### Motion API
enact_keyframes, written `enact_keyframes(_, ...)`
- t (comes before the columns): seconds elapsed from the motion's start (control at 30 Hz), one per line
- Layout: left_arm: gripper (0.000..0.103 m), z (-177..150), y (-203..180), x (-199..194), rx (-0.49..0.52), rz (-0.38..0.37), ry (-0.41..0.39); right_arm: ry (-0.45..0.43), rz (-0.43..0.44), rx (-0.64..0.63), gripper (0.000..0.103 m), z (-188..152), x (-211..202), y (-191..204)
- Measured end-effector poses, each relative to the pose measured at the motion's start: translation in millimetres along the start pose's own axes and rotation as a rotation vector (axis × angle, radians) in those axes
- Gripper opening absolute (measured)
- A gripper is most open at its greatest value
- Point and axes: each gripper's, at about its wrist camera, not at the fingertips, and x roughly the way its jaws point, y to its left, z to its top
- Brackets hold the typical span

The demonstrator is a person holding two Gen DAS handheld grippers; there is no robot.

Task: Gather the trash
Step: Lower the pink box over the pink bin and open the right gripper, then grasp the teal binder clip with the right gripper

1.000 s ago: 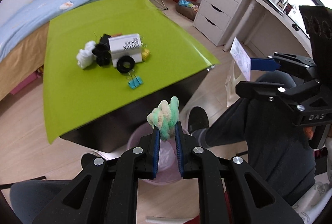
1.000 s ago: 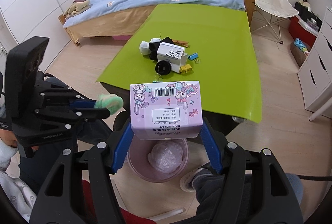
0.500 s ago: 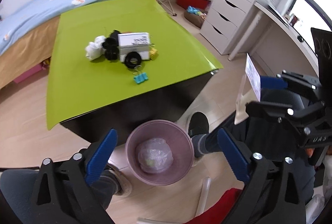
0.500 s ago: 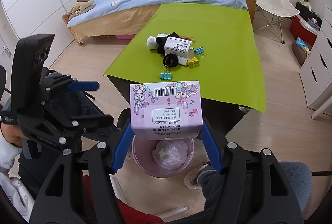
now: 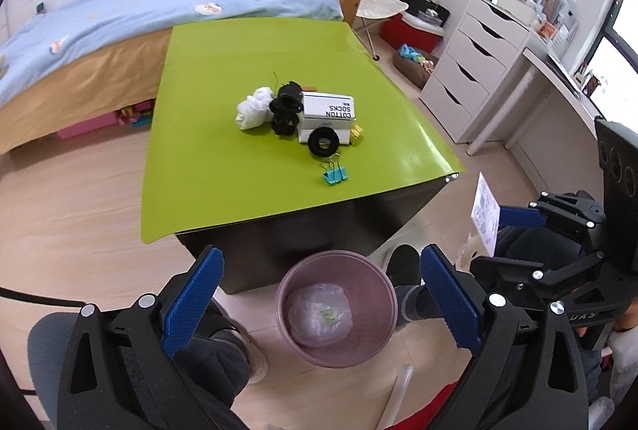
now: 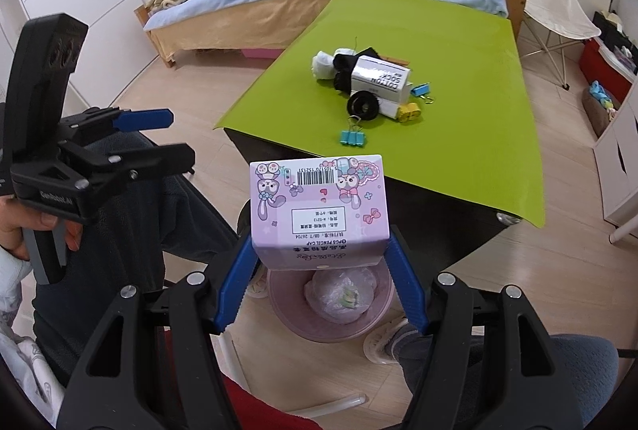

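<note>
The left tool hangs wide open and empty right over the pink bin on the floor, just near of the green desk. Inside the bin's liner lies a small pale-green scrap. The right tool is clamped on a pink pencil-cap box, held above the same bin's near rim. The risk here is that the box looks broad against the bin mouth: let go off-centre and it could clip the rim and tumble to the floor, or tip the light bin. More clutter waits far out on the desk: a cotton socks box, black tape roll and blue binder clips.
</note>
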Motion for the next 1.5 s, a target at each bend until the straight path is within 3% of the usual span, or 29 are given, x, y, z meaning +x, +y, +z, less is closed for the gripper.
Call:
enact_keyframes(0.1, 0.095, 1.0, 2.3, -1.4, -0.005, 0.000, -0.006, 0.006, 0.013, -0.010, 0.065, 0.7, 4.1, 3.0)
enact_keyframes(0.2, 0.095, 1.2, 2.5, -0.7, -0.001, 0.001, -0.006, 0.014, 0.021, -0.013, 0.086, 0.0, 8.9, 5.1)
enact_keyframes(0.33, 0.095, 1.2, 3.3, 2.1, 0.002, 0.002, 0.003, 0.024, 0.017, 0.003, 0.093, -1.1, 13.6, 3.9)
enact_keyframes(0.67, 0.095, 4.3, 2.8, 11.2, 0.011, 0.009, 0.026, 0.034, -0.027, 0.062, 0.096, 4.4, 16.4, -8.7)
enact_keyframes(0.93, 0.095, 9.2, 3.5, 13.1, 0.018, 0.019, 0.023, 0.035, -0.086, 0.118, 0.097, 31.3, 26.4, -20.5)
enact_keyframes(1.27, 0.095, 13.1, 15.0, 7.1, 0.000, 0.041, 0.007, 0.104, -0.119, 0.116, 0.097, 79.7, 85.3, -27.6)
enact_keyframes(1.5, 0.095, 12.7, 23.5, 4.6, -0.022, 0.053, 0.004, 0.173, -0.147, 0.105, 0.097, 95.0, 128.9, -26.4)
